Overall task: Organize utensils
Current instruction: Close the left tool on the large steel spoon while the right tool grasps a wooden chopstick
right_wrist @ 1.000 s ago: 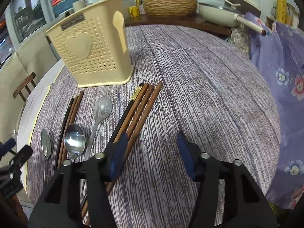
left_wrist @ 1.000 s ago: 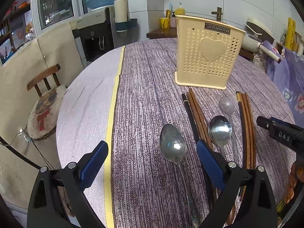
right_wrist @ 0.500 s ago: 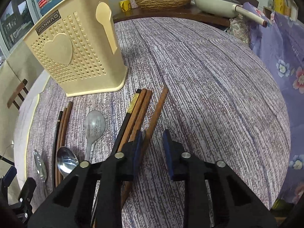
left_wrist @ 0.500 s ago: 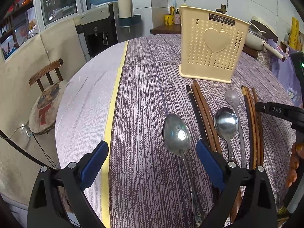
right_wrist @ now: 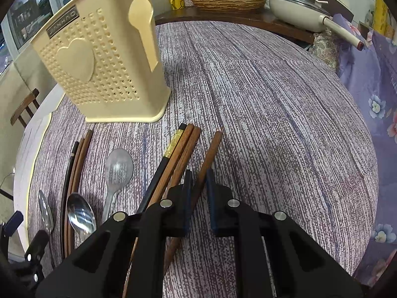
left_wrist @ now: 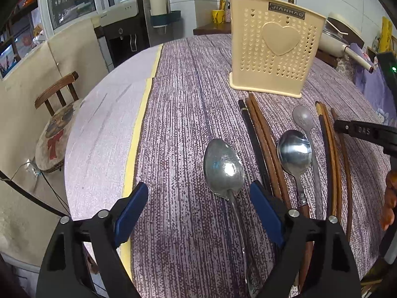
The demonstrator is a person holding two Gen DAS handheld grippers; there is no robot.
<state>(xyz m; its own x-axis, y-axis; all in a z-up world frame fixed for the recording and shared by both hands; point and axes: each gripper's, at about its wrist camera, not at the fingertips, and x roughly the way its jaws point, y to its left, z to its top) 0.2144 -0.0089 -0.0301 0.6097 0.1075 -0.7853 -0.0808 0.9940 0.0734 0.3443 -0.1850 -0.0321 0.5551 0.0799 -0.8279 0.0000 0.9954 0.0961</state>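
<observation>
Round table (right_wrist: 273, 99) under a purple stripy cloth. Near the far side, standing up straight: a cream holder (left_wrist: 273, 49) full of little holes, with a heart on the front. Nothing to see inside it from here.

In front of the holder, flat on the cloth, side by side:
- a big metal spoon (left_wrist: 223, 166), bowl facing up, furthest to the left
- three long sticks (left_wrist: 263, 136), one black and two brown, packed close
- a shiny spoon (left_wrist: 295, 151) with a brown handle
- a grey plastic spoon (right_wrist: 118, 166), just beside the shiny one
- three more sticks (right_wrist: 181, 146), one black with a gold band, two brown, touching each other
- one brown chopstick (right_wrist: 211, 149), a little apart from those three, tip pointing away at a slant

Left tongs (left_wrist: 198, 188): spread wide and closing, low over the cloth. Thin handle of the big metal spoon between the blue pads (left_wrist: 131, 211), touching neither.

Right tongs (right_wrist: 199, 173): nearly pressed together and closing, with the one brown chopstick between the pads. Seems to leave a thin gap on the left side, though hard to be sure in this view.

Off to the left of the table, a wooden chair (left_wrist: 57, 124) with a round cushion.
</observation>
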